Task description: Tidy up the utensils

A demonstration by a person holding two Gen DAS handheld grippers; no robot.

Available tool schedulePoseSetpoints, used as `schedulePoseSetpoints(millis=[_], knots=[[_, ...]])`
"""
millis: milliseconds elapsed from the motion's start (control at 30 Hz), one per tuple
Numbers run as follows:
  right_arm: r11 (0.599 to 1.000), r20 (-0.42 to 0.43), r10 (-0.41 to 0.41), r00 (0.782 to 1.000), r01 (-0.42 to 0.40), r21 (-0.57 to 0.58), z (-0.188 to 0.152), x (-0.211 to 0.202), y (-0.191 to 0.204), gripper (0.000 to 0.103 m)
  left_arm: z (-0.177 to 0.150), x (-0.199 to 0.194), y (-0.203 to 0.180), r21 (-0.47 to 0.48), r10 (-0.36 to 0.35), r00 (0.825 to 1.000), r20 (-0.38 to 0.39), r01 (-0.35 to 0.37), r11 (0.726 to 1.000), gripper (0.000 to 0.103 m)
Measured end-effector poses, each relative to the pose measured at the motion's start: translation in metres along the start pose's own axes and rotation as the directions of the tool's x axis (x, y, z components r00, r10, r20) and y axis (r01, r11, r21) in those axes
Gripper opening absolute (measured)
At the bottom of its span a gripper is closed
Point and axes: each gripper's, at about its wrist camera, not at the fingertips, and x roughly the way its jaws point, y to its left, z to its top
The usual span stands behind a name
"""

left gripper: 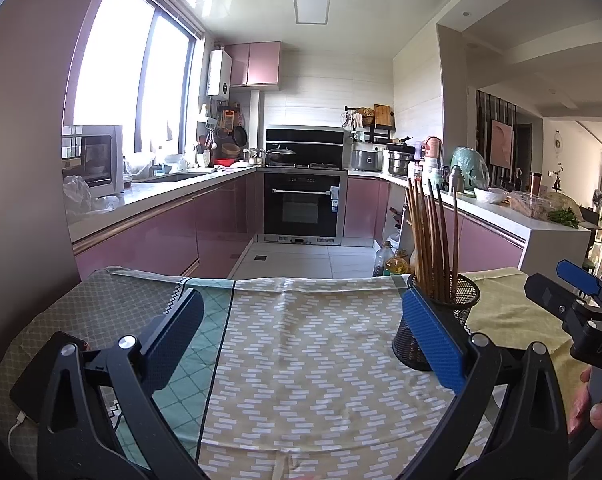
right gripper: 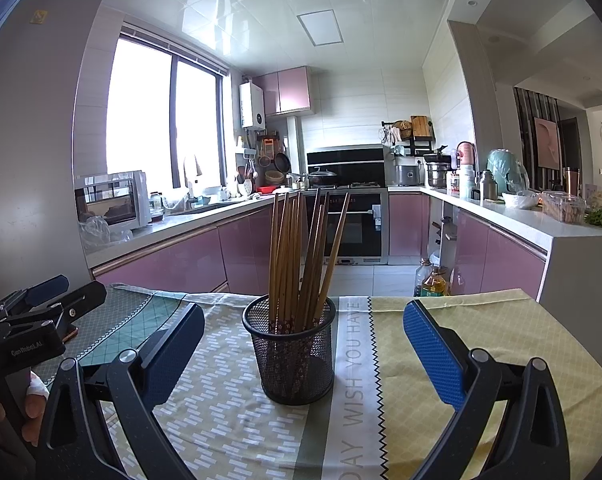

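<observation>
I see the mesh holder (right gripper: 292, 354) standing upright on the patterned tablecloth (right gripper: 229, 412), directly ahead of my right gripper (right gripper: 303, 350) and between its spread fingers, touching neither. My left gripper (left gripper: 301, 340) is likewise wide apart and empty, with the holder just beyond its right finger (left gripper: 433, 340).

The chopsticks (right gripper: 301, 256) stand bundled inside, tips fanning upward (all appear to be in the holder; I see none loose on the cloth).

Handling judgement: the chopsticks are light, stiff and smooth, likely to slip or rattle. Grip a stick mid-shaft, above the rim. The holder is light and may tip; grasp its wall low.
</observation>
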Motion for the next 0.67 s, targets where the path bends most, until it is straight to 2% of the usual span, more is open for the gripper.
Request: schedulePoseSetpoints(millis=[400,467,533,633,667], knots=[[1.000,-0.018,-0.004,1.000,0.004,-0.007,-0.004,0.004,-0.002,0.097,0.000,0.001,-0.003,0.037,-0.004,1.000,0.003,0.004,0.999,0.098],[1.000,-0.036,-0.018,0.999,0.018,-0.005,-0.005,0.007,-0.007,0.097,-0.001,0.005,-0.003,0.047,-0.010,1.000,-0.025,0.011,0.999,0.098],[0.999,-0.092,-0.045,0.995,0.045,0.001,-0.006,0.016,-0.019,0.097,-0.003,0.012,-0.001,0.039,-0.005,0.998,-0.067,0.008,0.999,0.098],[0.988,-0.233,-0.154,0.960,0.153,-0.021,-0.013,0.042,-0.048,0.097,-0.007,0.027,0.009,0.035,0.005,0.989,-0.148,0.001,0.999,0.098],[0.982,-0.310,-0.186,0.932,0.185,-0.034,-0.018,0.055,-0.062,0.097,-0.010,0.033,0.013,0.033,0.020,0.985,-0.173,-0.014,0.999,0.098]])
